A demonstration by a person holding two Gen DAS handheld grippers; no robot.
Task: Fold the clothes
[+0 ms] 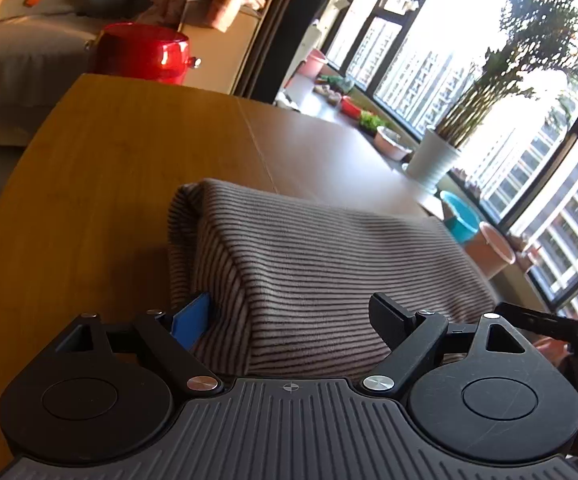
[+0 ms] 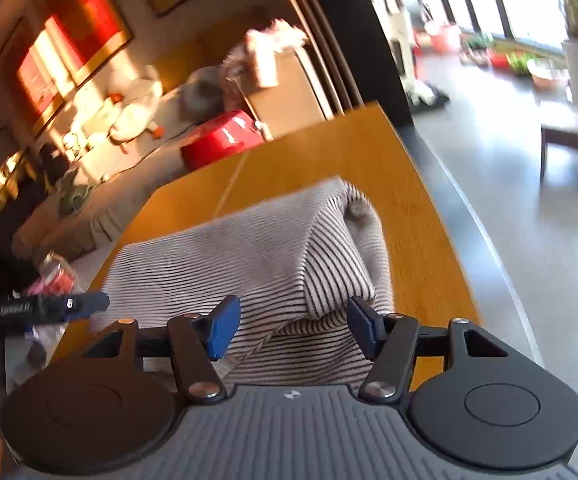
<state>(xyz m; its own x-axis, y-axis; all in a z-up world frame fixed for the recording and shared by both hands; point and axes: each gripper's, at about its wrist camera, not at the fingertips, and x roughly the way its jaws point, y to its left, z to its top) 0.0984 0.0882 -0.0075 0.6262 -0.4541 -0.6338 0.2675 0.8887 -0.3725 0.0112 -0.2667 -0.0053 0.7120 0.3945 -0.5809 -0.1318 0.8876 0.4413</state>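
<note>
- The left gripper [image 1: 291, 322] is wide open around the striped cloth [image 1: 321, 264].
- The right gripper [image 2: 291, 328] is open too.
- The cloth lies on the wooden surface [image 1: 101, 184].
- No words can be read.

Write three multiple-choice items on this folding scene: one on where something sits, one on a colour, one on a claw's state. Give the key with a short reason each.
1. Where does the grey striped knit garment lie?
A. on the wooden table
B. on the sofa
C. on the floor

2. What colour is the glossy round pot beyond the table's far edge?
A. blue
B. red
C. white

3. How does the right claw stand?
A. shut on the cloth
B. out of view
C. open, fingers either side of a cloth ridge

Key: A, table surface shows around it; B, its shiny side is red; C, a wide gap separates the fingers.
</note>
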